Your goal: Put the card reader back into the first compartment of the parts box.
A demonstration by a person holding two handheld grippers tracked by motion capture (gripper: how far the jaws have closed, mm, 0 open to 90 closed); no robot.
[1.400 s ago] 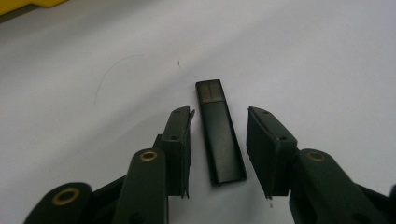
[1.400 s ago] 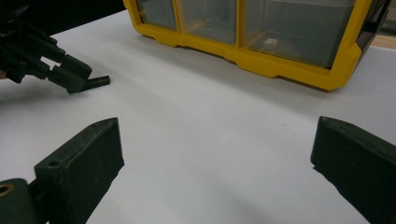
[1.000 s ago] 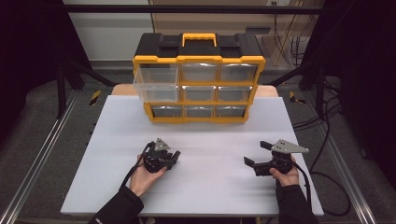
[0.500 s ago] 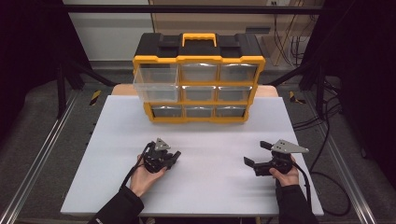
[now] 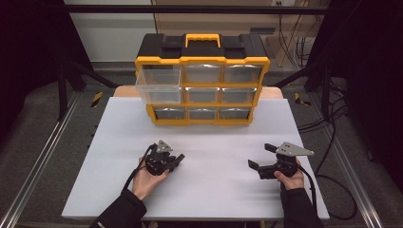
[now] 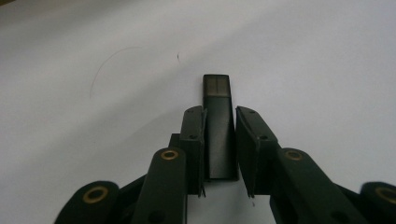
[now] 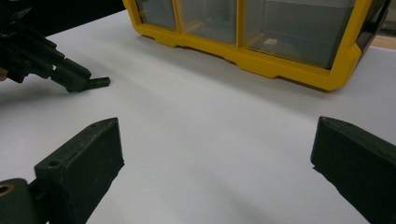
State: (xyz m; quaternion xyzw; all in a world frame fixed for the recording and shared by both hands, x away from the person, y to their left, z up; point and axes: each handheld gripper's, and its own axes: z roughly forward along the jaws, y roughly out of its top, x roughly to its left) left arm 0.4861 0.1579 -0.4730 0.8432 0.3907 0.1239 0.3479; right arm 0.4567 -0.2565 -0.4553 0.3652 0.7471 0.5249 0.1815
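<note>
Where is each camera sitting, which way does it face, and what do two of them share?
High view: above the person's side, looking forward and down on the white table and the drawer cabinet; both forearms and tongs show.
Left gripper view: on the left tongs, looking down at the dark stick between its jaws.
Right gripper view: on the right tongs, jaws apart, facing the cabinet.
Shared: the right gripper view and the left gripper view both show the stick.

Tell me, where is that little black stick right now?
The black stick lies on the white table, front left in the high view, between the jaws of the left hand-held gripper, well short of the yellow drawer cabinet.
</note>
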